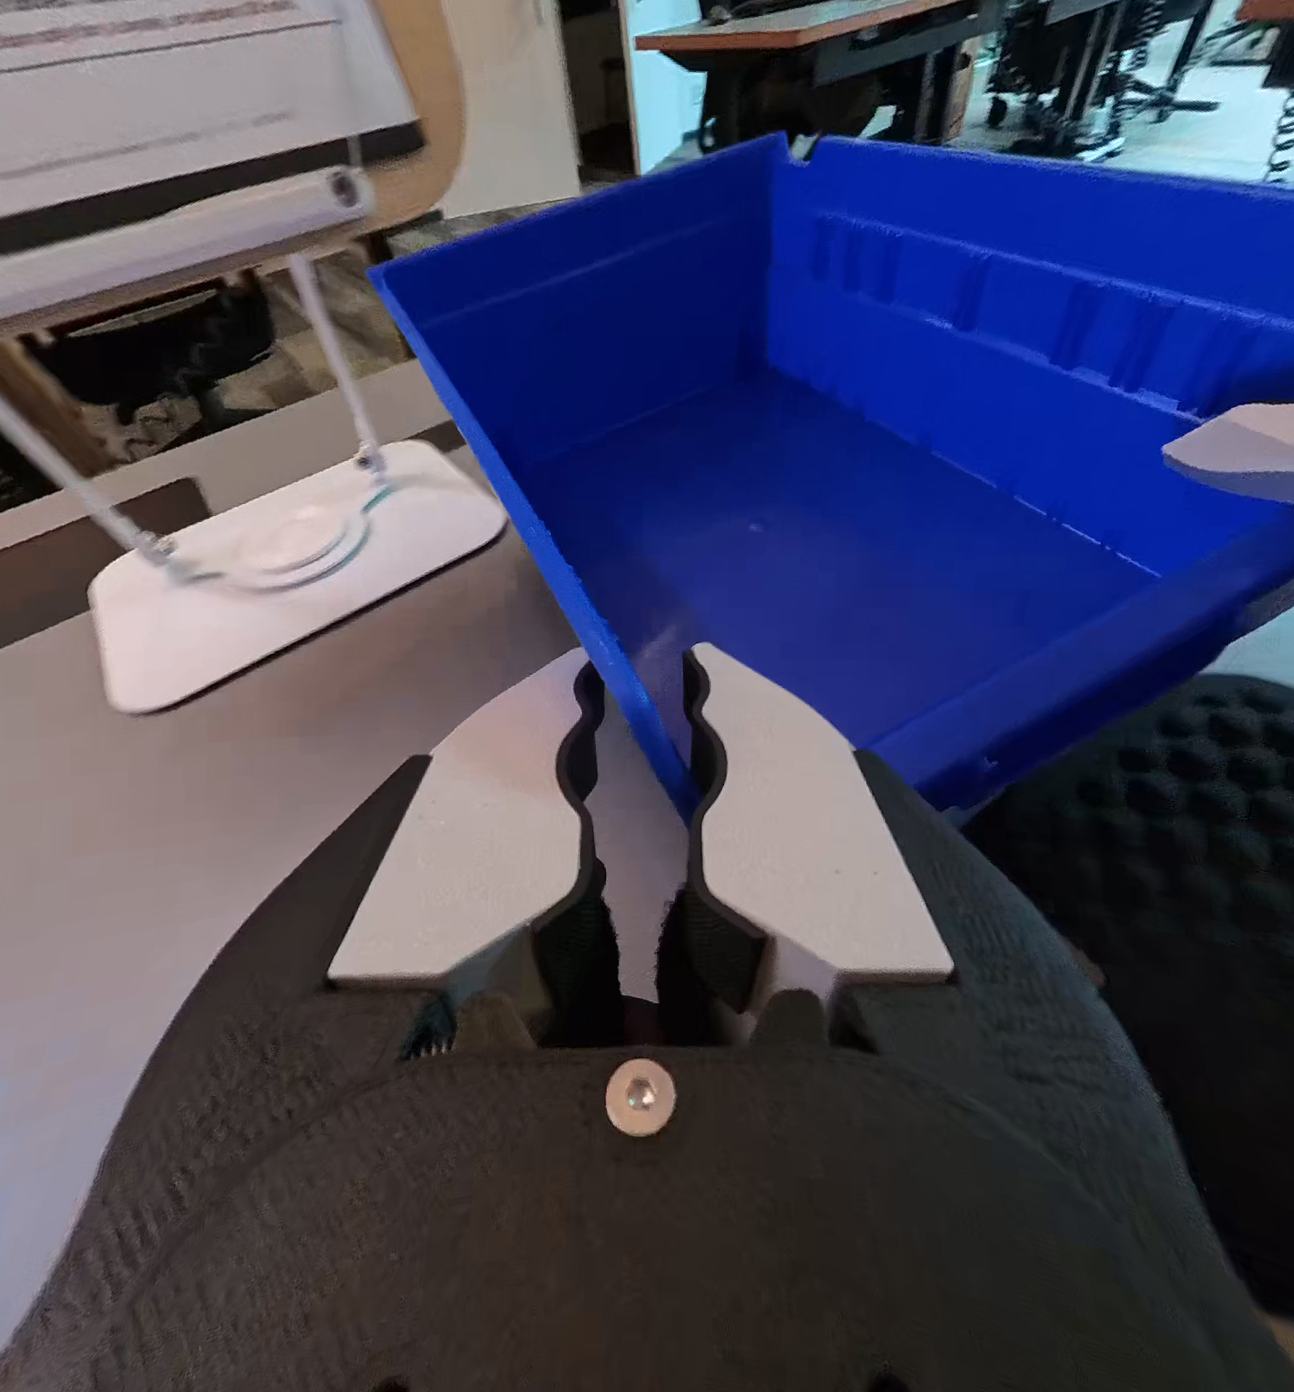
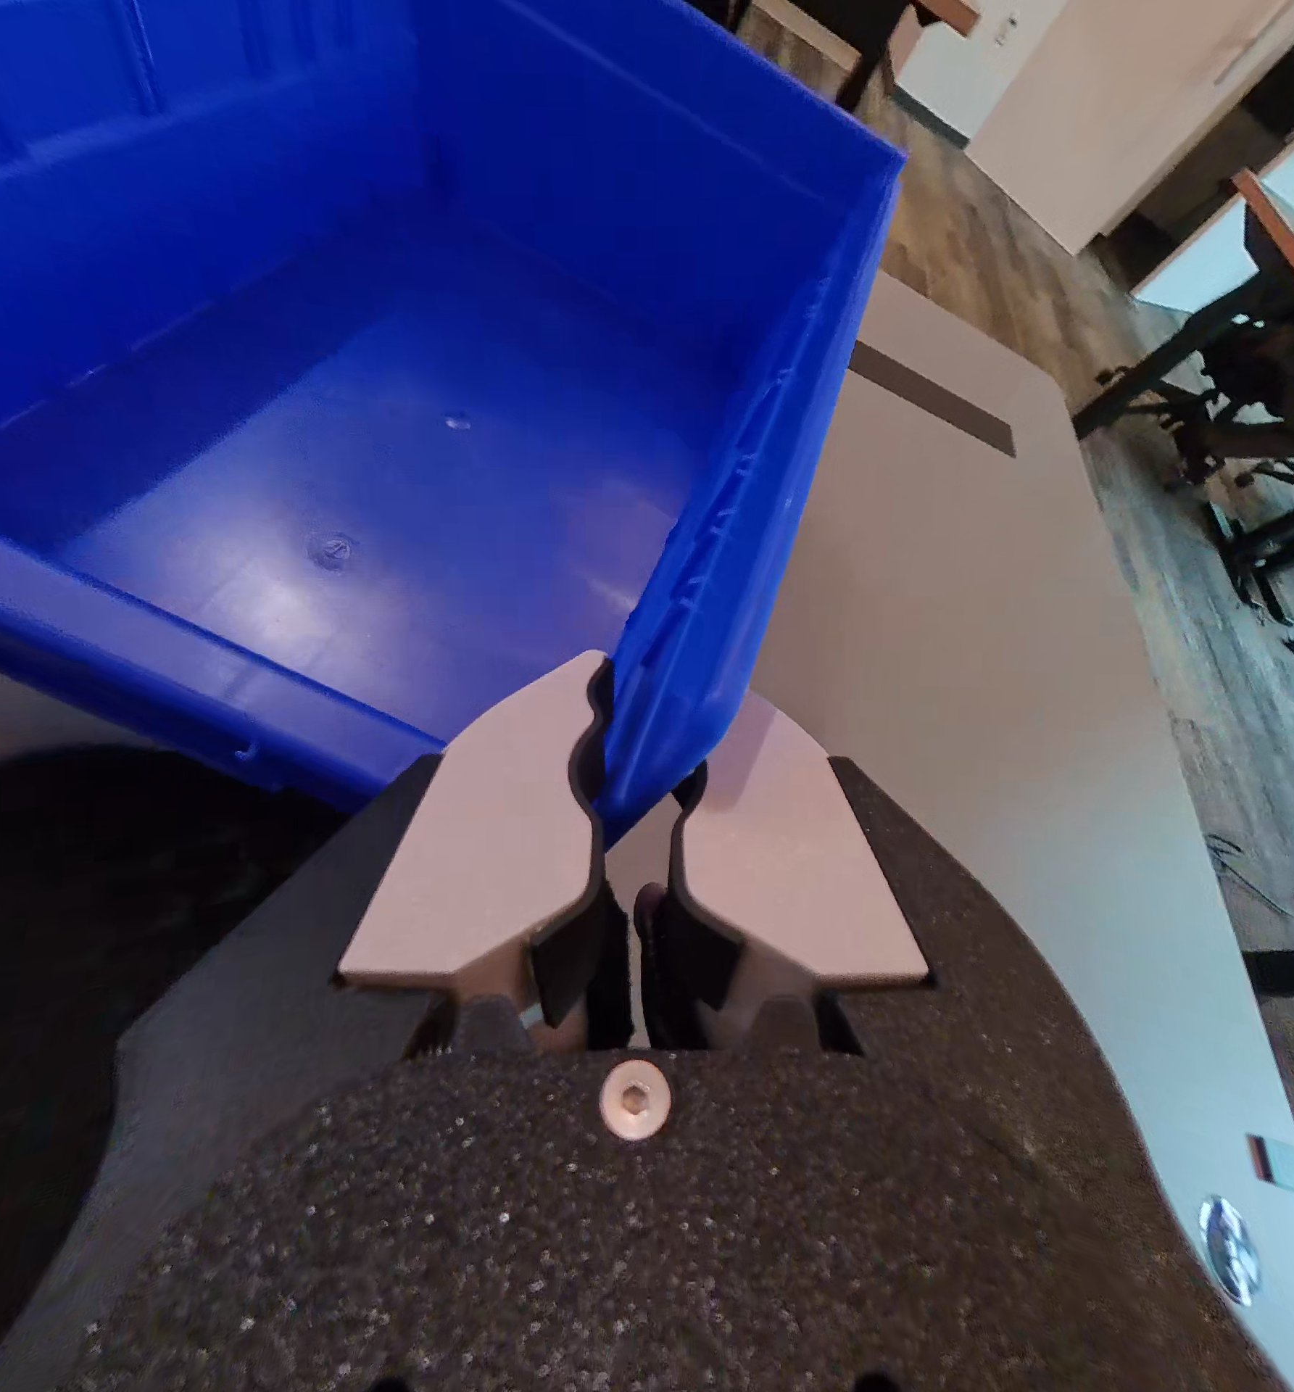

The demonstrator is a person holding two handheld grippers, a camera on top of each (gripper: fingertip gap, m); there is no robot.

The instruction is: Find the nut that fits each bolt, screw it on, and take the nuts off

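**Two wrist cameras, one bin between them**

The left wrist view looks forward along its own jaws from very near, at the left wall of the blue bin (image 1: 892, 482), with the table (image 1: 64, 791) and a white stand (image 1: 290, 572) to its left. The right wrist view looks along its jaws at the bin's (image 2: 327, 377) right wall, equally near, the table (image 2: 967, 602) beyond. Both views share the bin's inside.

Blue bin (image 1: 892, 527), uniform in colour, at 12 to 2 o'clock in the left wrist view. Left gripper (image 1: 640, 738): pale grey fingers (image 1: 493, 828), black textured body. White stand base (image 1: 290, 587) at 10 o'clock. Black honeycomb-patterned mat (image 1: 1193, 866) at 3 o'clock. Grey table (image 2: 967, 678).
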